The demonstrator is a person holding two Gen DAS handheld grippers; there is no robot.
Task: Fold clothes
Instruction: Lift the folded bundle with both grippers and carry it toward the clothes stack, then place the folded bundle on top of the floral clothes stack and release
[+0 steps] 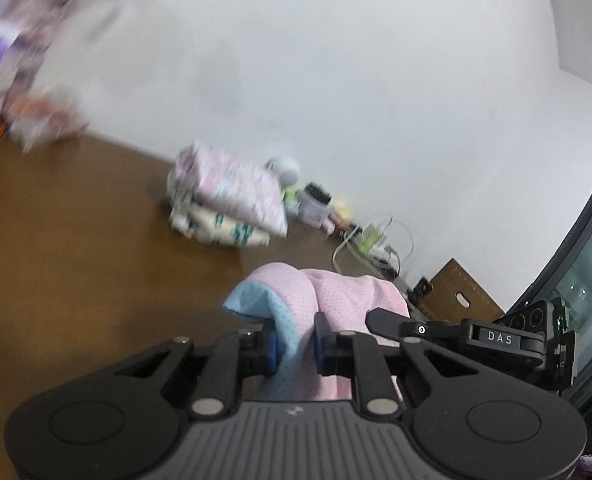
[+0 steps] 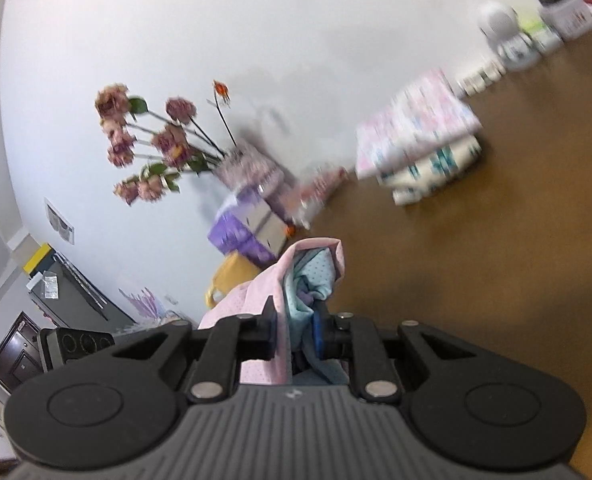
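The pink-and-blue garment (image 1: 336, 300) was pinched between the fingers of the left gripper (image 1: 296, 346) and the right gripper (image 2: 295, 332), above the brown tabletop (image 1: 76, 240); folded clothes (image 1: 228, 196) were stacked near its far edge.

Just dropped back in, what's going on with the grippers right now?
Both hand-held grippers are clamped on the same pink and blue garment, lifted above the brown table. The left gripper pinches a pink and blue edge; the right gripper holds a bunched pink and blue part. A stack of folded clothes already lies near the wall. Both views are motion-blurred, so this piece seems mid-handling, not yet folded.
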